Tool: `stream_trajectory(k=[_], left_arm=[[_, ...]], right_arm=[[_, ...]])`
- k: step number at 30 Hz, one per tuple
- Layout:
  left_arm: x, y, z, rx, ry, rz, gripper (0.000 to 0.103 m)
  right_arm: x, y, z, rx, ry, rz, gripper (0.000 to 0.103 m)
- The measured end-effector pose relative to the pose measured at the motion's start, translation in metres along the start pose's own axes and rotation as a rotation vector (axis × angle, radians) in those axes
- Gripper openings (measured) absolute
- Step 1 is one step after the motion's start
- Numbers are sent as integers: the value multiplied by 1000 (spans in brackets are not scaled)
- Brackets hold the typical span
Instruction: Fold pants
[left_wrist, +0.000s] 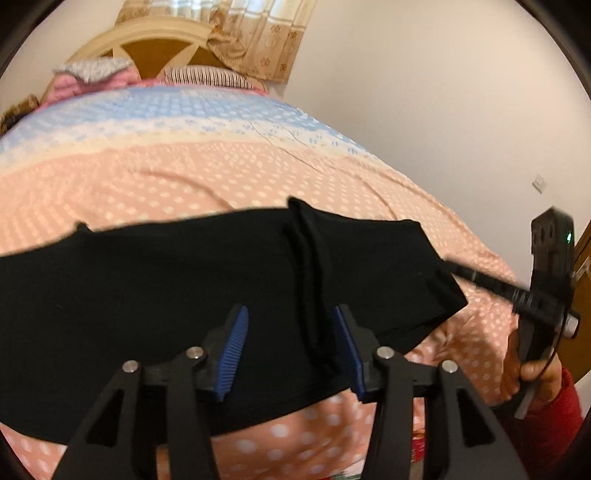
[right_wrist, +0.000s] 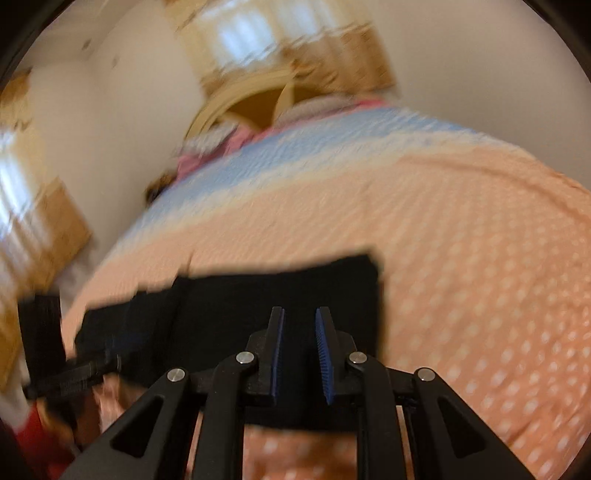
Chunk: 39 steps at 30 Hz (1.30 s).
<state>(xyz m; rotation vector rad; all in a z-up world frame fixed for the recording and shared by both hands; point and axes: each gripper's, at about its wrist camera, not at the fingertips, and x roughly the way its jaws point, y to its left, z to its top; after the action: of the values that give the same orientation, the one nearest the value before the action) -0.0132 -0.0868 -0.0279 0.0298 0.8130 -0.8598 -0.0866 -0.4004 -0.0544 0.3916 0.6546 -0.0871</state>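
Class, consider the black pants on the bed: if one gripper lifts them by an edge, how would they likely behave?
The black pants would probably droop limply: they lie flat with a soft ridge. Likely light, since they look thin on the bedspread. The fabric may bunch rather than slide.

The pants (left_wrist: 184, 288) lie across the near part of the bed (left_wrist: 221, 173); pillows (left_wrist: 92, 74) rest against the headboard (left_wrist: 162, 40) behind.

My left gripper (left_wrist: 288, 354) has matte black linkage arms with triangular cut-outs, silver round pivot pins, and ribbed blue pads (left_wrist: 233, 354) lining its black fingers. My right gripper (right_wrist: 301, 354) is built the same way. At three o'clock in the left view, a bare hand (left_wrist: 532, 365) emerges from a red sleeve (left_wrist: 554, 410).
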Motion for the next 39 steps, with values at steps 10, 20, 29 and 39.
stream_trajectory(k=[10, 20, 29, 39], left_arm=[[-74, 108, -5, -63, -134, 370, 68], [-169, 265, -59, -572, -283, 674, 68], [-148, 271, -77, -646, -249, 594, 68], [-132, 244, -91, -813, -268, 597, 66]], right_arm=[[8, 9, 2, 59, 40, -44, 18], [69, 116, 7, 18, 85, 283, 18], [118, 132, -24, 51, 214, 270, 18], [113, 128, -26, 69, 203, 278, 18]])
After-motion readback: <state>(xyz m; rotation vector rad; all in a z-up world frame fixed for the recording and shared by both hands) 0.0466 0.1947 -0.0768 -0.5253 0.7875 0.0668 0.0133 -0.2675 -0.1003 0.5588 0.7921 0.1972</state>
